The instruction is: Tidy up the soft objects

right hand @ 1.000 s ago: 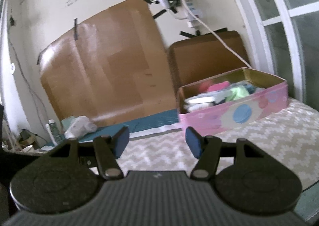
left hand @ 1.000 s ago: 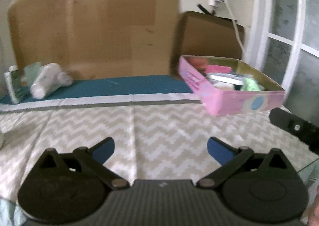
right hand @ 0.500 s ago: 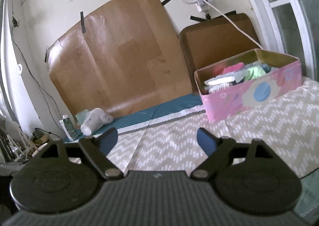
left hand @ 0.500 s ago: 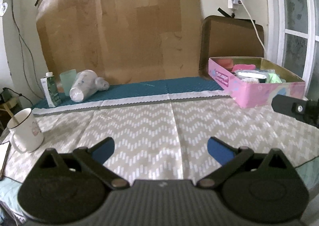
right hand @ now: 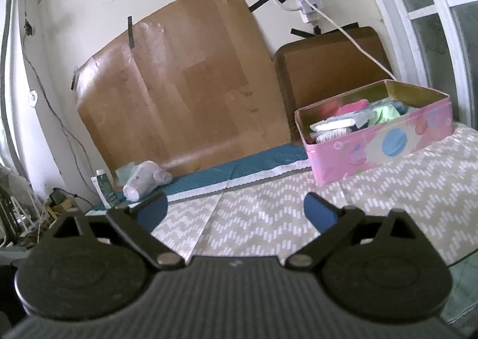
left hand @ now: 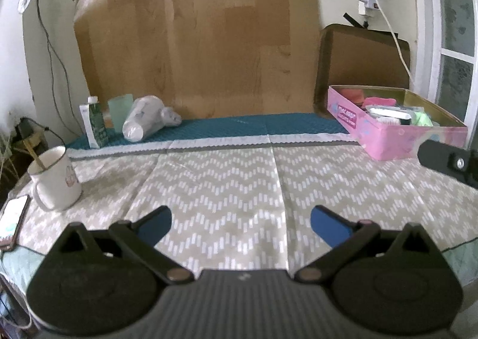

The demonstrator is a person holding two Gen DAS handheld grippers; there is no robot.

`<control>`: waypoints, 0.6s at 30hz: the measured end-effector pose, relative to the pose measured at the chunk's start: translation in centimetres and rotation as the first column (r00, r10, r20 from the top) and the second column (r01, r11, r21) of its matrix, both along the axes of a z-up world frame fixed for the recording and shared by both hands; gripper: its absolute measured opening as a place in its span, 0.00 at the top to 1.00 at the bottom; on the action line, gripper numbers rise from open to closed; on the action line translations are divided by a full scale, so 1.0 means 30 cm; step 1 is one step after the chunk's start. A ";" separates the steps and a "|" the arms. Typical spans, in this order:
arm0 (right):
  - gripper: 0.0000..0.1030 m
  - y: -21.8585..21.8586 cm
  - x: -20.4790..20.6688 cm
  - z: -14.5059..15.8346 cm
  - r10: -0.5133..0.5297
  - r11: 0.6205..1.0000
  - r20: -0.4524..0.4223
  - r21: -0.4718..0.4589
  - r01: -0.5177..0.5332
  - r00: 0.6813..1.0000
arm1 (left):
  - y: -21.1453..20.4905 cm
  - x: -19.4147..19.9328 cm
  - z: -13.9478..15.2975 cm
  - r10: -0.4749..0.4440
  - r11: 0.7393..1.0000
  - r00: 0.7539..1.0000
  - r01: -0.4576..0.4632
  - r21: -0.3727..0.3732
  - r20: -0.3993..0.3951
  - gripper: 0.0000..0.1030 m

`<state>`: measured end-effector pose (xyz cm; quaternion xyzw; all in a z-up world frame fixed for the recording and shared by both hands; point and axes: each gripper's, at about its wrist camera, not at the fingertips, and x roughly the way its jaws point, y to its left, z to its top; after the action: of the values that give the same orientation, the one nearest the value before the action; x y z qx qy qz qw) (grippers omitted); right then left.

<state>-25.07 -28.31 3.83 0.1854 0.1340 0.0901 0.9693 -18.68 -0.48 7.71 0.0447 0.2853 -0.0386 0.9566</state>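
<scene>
Both my tools are spread wide with nothing in them: left tool (left hand: 240,223), right tool (right hand: 236,210), both hovering over bare zigzag cloth (left hand: 239,189) on the bench.

All the soft stuff I can spot sits in the pink box (right hand: 382,147), ahead and right of both tools, well apart from the fingers. It's packed in with a white brush (right hand: 331,129), so if I reach in sloppy I'd probably pinch the brush or snag two things at once.

The box looks light, so a sideways bump could shove it toward the bench edge.

Far left of my left tool there's a mug (left hand: 53,180) with a stick in it and a phone (left hand: 12,219) right beside it. Swing wide and I'd knock that over.
</scene>
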 end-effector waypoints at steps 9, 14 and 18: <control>0.02 0.018 0.010 -0.022 0.040 0.999 -0.032 0.007 -0.040 0.999 | 0.001 0.018 -0.015 0.028 0.999 0.999 -0.029 -0.030 -0.039 0.00; 0.02 0.017 0.017 -0.036 0.045 0.999 -0.046 0.006 -0.045 0.998 | -0.023 0.031 -0.035 0.023 0.999 0.998 -0.024 -0.022 -0.052 0.00; 0.02 0.003 0.023 -0.048 0.032 0.999 -0.057 0.015 -0.031 0.998 | -0.035 0.051 -0.056 0.017 0.999 0.997 -0.019 -0.030 -0.076 0.00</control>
<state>-24.37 -28.20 2.39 0.1926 0.1638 0.1010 0.9622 -17.17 -1.51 6.05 0.0259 0.3211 -0.0360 0.9460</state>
